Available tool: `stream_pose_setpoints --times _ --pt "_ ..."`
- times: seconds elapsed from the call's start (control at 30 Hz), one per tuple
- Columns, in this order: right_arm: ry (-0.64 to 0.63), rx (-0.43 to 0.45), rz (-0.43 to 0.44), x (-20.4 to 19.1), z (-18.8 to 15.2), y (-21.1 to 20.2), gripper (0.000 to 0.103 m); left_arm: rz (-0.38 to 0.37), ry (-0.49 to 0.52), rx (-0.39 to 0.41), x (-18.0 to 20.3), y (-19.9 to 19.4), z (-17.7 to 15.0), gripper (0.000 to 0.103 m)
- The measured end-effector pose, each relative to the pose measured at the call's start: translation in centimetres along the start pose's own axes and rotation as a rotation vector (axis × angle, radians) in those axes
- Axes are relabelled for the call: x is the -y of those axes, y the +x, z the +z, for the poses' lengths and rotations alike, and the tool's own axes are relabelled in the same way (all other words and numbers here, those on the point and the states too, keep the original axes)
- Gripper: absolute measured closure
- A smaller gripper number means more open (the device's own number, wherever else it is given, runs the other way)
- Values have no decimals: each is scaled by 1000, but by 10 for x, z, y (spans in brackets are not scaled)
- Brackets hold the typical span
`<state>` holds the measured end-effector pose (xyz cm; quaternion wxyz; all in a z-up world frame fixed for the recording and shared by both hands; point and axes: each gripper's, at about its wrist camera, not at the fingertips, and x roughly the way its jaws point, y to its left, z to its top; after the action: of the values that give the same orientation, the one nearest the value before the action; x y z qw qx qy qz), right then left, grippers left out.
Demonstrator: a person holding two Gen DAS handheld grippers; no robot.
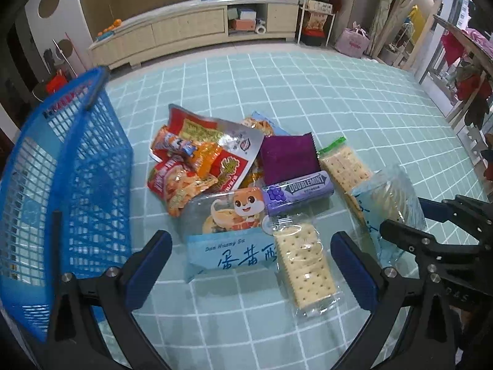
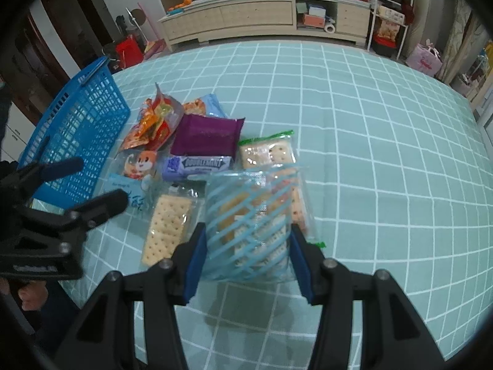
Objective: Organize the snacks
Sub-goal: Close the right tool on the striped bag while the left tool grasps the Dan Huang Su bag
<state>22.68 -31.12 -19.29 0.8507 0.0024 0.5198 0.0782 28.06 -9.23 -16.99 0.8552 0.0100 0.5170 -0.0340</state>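
Right gripper (image 2: 246, 246) clamps a blue-striped cracker pack (image 2: 249, 225), lower centre. Left gripper (image 1: 251, 265) stands open, empty. Blue basket (image 1: 71, 185), at left, appears empty; snack pile (image 1: 215, 160) remains unsorted.

Teal grid tablecloth (image 1: 308, 86), blue basket (image 1: 77, 185), snack packets (image 1: 215, 160)

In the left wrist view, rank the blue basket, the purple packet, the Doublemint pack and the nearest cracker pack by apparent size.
1. blue basket, largest by far, though nearest the camera.
2. purple packet and nearest cracker pack: look alike; the cracker pack lies closer, so unranked.
3. Doublemint pack, smallest.
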Motion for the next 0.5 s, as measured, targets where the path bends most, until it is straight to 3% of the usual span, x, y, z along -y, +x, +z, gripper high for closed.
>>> stream_pose_setpoints --times 0.13,0.3,0.5 --pt "9 -4 3 2 2 6 47 34 -7 -23 -2 15 1 21" --pt "11 -6 -5 5 0 12 47 86 -42 -68 -12 37 -1 21" --pt "10 -8 -2 6 -2 19 47 56 -72 -83 -17 49 -1 28"
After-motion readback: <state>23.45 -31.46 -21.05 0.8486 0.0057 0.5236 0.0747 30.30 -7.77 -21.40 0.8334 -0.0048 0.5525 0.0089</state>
